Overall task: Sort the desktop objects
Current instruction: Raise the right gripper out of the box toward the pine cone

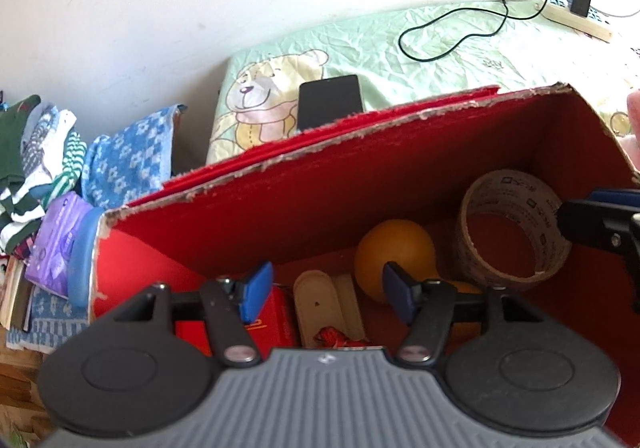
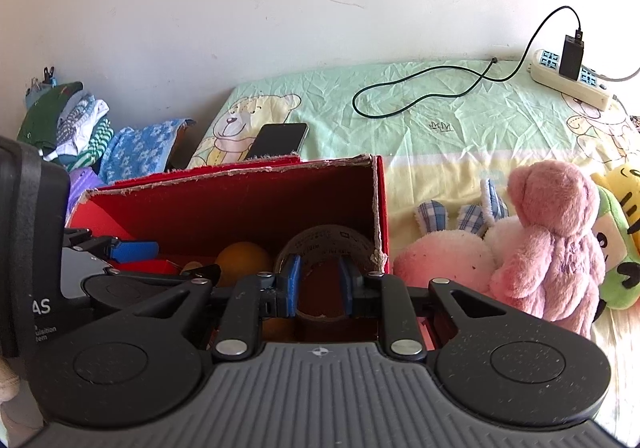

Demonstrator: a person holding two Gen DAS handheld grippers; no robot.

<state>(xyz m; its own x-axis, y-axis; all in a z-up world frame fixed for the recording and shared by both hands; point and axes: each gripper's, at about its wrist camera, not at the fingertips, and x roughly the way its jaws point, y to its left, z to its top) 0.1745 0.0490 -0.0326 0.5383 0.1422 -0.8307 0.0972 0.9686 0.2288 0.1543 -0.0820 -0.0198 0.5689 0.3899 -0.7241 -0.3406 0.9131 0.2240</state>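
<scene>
A red cardboard box (image 1: pixel 360 168) (image 2: pixel 240 192) stands open on the bed. Inside lie an orange ball (image 1: pixel 394 248) (image 2: pixel 244 258), a brown tape roll (image 1: pixel 508 228) (image 2: pixel 328 244), a cream oval case (image 1: pixel 316 300) and a small red box (image 1: pixel 276 324). My left gripper (image 1: pixel 326 290) is open and empty, low inside the box above the cream case. My right gripper (image 2: pixel 320 284) is shut on the tape roll at the box's right end; its finger (image 1: pixel 592 222) shows at the roll in the left wrist view.
A black phone (image 1: pixel 330 100) (image 2: pixel 280 140) lies behind the box on the bear-print sheet. Plush toys (image 2: pixel 548 240) sit right of the box. A power strip (image 2: pixel 572 78) with charger and black cable (image 2: pixel 420 96) lies at the back. Folded clothes (image 1: pixel 52 152) are piled left.
</scene>
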